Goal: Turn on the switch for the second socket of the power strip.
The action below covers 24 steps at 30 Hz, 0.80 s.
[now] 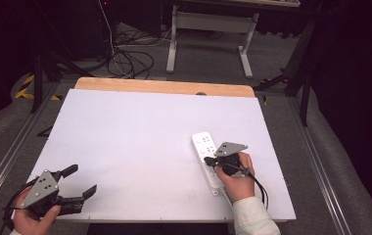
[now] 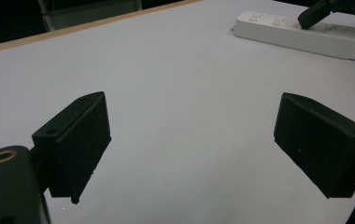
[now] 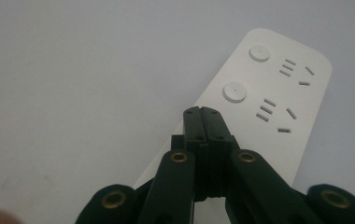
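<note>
A white power strip (image 1: 206, 157) lies on the right half of the white table (image 1: 140, 142), its sockets and round buttons facing up. My right gripper (image 1: 209, 160) is shut, jaws pressed together with nothing between them, and its tips rest over the strip (image 3: 269, 102) just below the second round button (image 3: 235, 91). My left gripper (image 1: 82, 182) sits open at the table's front left corner, jaws wide apart above bare table. In the left gripper view the strip (image 2: 297, 33) lies far off at the upper right with the right gripper's tip (image 2: 312, 15) on it.
The table's wooden far edge (image 1: 164, 87) shows beyond the white top. Cables (image 1: 125, 61) and a white table frame (image 1: 211, 34) stand on the grey floor behind. A cable (image 1: 257, 183) trails from my right gripper over the person's hand.
</note>
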{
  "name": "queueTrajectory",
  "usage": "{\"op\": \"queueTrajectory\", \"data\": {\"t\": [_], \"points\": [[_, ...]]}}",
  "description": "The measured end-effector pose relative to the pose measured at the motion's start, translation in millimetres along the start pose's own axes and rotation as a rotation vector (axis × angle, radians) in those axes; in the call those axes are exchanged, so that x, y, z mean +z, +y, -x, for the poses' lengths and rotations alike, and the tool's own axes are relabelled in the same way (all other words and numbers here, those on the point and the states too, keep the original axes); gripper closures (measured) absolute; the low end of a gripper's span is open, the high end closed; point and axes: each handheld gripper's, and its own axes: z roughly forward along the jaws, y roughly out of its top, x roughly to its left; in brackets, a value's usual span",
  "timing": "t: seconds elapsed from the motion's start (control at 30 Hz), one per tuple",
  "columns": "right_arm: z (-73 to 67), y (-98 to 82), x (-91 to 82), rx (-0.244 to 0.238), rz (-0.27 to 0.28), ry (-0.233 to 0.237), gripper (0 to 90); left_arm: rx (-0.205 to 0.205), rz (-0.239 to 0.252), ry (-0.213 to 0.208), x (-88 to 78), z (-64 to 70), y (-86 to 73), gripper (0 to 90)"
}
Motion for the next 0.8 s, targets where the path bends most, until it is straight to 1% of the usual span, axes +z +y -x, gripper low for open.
{"op": "queueTrajectory", "data": {"t": [0.2, 0.23, 0.3, 0.33, 0.4, 0.67, 0.8], "points": [[0.1, -0.2, 0.6, 0.012, -0.001, -0.003, 90.0, -0.001, -0.001, -0.002, -0.1, 0.3, 0.1, 11.4], [-0.3, -0.2, 0.6, 0.013, -0.002, -0.005, 90.0, 0.006, 0.001, 0.001, -0.4, -0.2, 0.3, 11.4], [-1.3, -0.1, 0.7, 0.009, -0.003, -0.012, 90.0, -0.003, 0.007, 0.002, -0.6, 0.2, 0.3, 11.4], [-1.8, -0.1, 0.8, 0.007, -0.003, -0.017, 90.0, 0.004, 0.007, 0.003, -0.9, -0.3, 0.5, 11.4], [-2.6, 0.0, 0.9, 0.004, -0.005, -0.019, 90.0, -0.003, 0.007, 0.001, -0.6, 0.2, 0.3, 11.4], [-2.6, -0.4, 1.1, 0.020, -0.005, -0.021, 90.0, -0.005, 0.008, -0.001, -0.5, 0.4, 0.2, 11.4], [-3.4, -0.5, 1.2, 0.016, -0.005, -0.028, 90.0, 0.000, 0.006, 0.000, -0.4, 0.6, 0.3, 11.4]]}}
